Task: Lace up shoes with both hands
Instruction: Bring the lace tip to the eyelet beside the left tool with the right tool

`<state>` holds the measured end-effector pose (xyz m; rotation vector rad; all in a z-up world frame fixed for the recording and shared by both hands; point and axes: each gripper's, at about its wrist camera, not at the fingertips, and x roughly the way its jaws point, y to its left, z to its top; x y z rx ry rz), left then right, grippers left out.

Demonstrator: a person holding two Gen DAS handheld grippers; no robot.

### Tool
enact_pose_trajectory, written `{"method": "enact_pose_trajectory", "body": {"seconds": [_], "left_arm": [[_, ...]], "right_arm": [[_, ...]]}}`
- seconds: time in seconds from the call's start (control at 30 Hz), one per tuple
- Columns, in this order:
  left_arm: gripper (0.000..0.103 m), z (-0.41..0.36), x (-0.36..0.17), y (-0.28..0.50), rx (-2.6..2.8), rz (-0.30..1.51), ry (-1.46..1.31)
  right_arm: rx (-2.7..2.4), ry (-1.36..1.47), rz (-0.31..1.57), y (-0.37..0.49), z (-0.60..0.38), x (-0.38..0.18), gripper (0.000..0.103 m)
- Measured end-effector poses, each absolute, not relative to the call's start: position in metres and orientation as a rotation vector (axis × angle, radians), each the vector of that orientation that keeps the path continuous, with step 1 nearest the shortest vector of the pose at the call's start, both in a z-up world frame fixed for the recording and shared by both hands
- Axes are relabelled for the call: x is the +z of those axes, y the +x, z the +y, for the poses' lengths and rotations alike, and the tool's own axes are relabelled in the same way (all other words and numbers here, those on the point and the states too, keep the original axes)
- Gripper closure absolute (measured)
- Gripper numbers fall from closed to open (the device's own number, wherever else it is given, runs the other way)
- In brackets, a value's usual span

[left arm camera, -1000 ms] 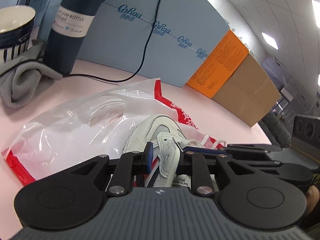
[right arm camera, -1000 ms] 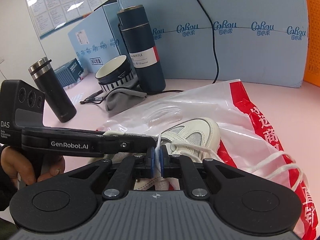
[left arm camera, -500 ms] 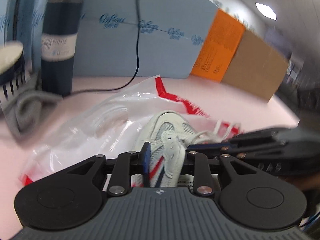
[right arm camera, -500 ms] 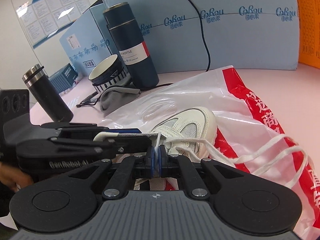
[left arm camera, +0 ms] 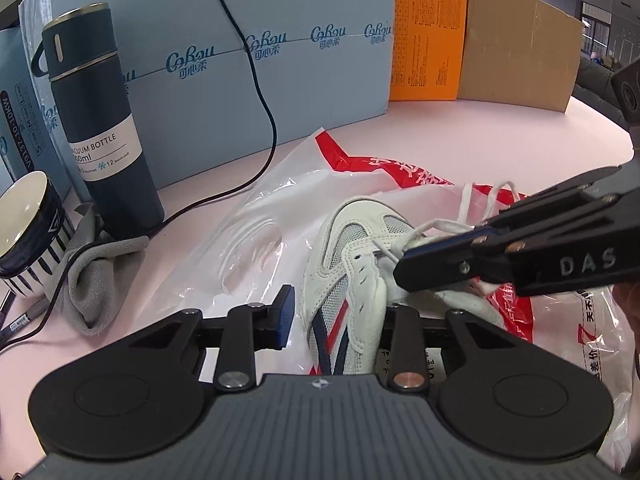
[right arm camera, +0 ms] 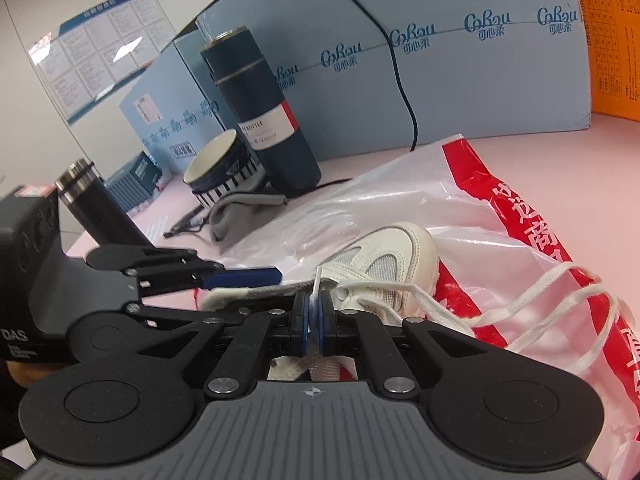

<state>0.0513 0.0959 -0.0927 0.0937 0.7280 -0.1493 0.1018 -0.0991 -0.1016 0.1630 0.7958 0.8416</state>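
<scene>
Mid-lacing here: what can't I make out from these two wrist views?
- Left wrist view: the upper eyelets of the shoe, hidden behind the right gripper.
- Right wrist view: the shoe's heel, hidden under that gripper; which eyelet the pinched lace leaves, hidden by its pads.
- Both views: the lace's other end, not traceable.

Right hand-held gripper [right arm camera: 315, 312] apparently pinches the lace tip [right arm camera: 317, 280].

We can't see the heel of the shoe [left arm camera: 352, 280], it's behind the left gripper's [left arm camera: 336, 316] body. The bowl [left arm camera: 28, 232] runs off the frame edge, and the wall chart's [right arm camera: 100, 52] print is unreadable.
</scene>
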Motion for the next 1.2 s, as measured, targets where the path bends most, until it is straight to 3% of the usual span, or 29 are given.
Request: {"method": "enact_pose_trajectory", "body": {"seconds": [0.1,0.23,1.2], "left_arm": [[0.086,0.093,-0.092,0.052,-0.171,0.733,0.102],[0.088,0.092,-0.092,0.053,-0.182,0.736,0.114],[0.086,0.119,-0.097,0.060,-0.248,0.765,-0.074]], "right_arm": [[0.853,0.159,0.765,0.099,-0.100,-0.093,0.099],[0.853,0.142,0.759,0.099,-0.099,-0.092,0.099],[0.859,0.131,0.760,0.095,-0.101,-0.101,0.099]]}}
